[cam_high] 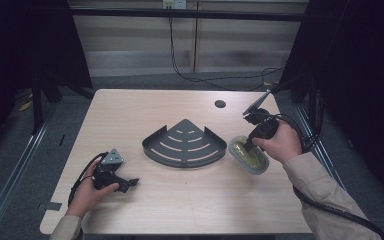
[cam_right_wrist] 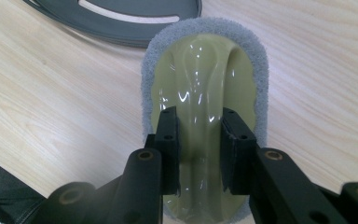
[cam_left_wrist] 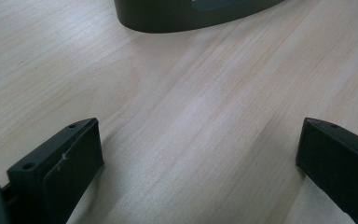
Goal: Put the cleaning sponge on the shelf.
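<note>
Yellow-green glossy plastic scrubber with grey foam edge (cam_right_wrist: 205, 70), just one, beside dark corner rack (cam_high: 185, 144), right gripper (cam_right_wrist: 199, 140) clamped on its ridge, left gripper (cam_left_wrist: 191, 158) jaws wide apart

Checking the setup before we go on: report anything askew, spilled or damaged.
Nothing stands out. The corner shelf sits flat on the table, and the scrubber, held in the right gripper by its ridge, looks intact. No spills.

High view from above the near edge, facing forward and down over the whole table (cam_high: 130, 107), left gripper view low and close over the wood, right gripper view close above the scrubber (cam_right_wrist: 205, 93), dark rack (cam_high: 185, 144) shared by all three.
</note>
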Demonstrator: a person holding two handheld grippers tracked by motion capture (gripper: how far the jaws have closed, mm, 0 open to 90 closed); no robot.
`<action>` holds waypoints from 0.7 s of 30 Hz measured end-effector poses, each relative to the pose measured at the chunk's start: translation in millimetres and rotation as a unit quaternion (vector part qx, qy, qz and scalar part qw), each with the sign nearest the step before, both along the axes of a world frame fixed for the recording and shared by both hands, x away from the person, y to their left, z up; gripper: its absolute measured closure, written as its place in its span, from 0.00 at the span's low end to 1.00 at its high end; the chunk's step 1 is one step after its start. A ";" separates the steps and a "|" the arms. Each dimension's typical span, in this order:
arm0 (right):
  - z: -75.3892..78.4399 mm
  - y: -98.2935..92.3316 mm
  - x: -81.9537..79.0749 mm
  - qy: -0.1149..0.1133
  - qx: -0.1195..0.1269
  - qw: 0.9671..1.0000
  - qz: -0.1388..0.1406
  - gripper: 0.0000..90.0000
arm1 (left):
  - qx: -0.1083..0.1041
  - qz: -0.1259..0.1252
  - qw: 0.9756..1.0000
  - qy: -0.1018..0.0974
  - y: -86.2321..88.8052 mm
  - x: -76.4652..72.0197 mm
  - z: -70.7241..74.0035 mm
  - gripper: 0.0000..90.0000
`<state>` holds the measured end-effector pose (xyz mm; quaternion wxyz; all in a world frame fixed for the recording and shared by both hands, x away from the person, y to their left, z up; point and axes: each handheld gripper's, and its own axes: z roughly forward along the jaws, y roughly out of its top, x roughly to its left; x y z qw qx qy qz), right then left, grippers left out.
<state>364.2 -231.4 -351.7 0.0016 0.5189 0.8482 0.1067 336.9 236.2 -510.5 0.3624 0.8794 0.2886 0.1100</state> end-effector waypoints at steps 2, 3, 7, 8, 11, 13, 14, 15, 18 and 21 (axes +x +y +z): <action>4.5 1.9 1.9 0.000 -0.001 1.000 0.003 0.80 | 0.000 0.000 1.000 0.000 0.0 0.0 0.1 0.00; 4.5 1.9 1.9 0.000 -0.001 1.000 0.003 0.80 | 0.000 0.000 1.000 0.000 0.0 0.0 0.0 0.00; 11.2 4.7 6.5 -0.004 -0.005 1.000 0.011 0.80 | 0.001 -0.001 1.000 0.002 0.2 0.0 0.3 0.00; 11.2 4.7 6.5 -0.004 -0.005 1.000 0.011 0.80 | 0.001 -0.001 1.000 0.002 0.2 0.1 0.3 0.00; 14.0 6.8 8.9 -0.004 -0.005 1.000 0.010 0.80 | 0.001 -0.001 1.000 0.002 0.2 0.0 0.3 0.00; 15.2 8.6 10.7 -0.004 -0.004 1.000 0.014 0.80 | 0.001 -0.001 1.000 0.002 0.2 0.1 0.3 0.00; 16.2 10.9 12.8 -0.004 -0.004 1.000 0.015 0.80 | 0.001 -0.001 1.000 0.002 0.2 0.0 0.3 0.00; 16.4 11.7 13.7 -0.003 -0.004 1.000 0.017 0.80 | 0.000 -0.001 1.000 0.002 0.1 0.0 0.3 0.00; 17.8 14.3 15.9 -0.004 -0.005 1.000 0.018 0.80 | 0.001 -0.001 1.000 0.002 0.2 0.1 0.3 0.00; 19.8 18.2 19.9 -0.005 -0.003 1.000 0.022 0.80 | 0.001 -0.001 1.000 0.002 0.2 0.1 0.3 0.00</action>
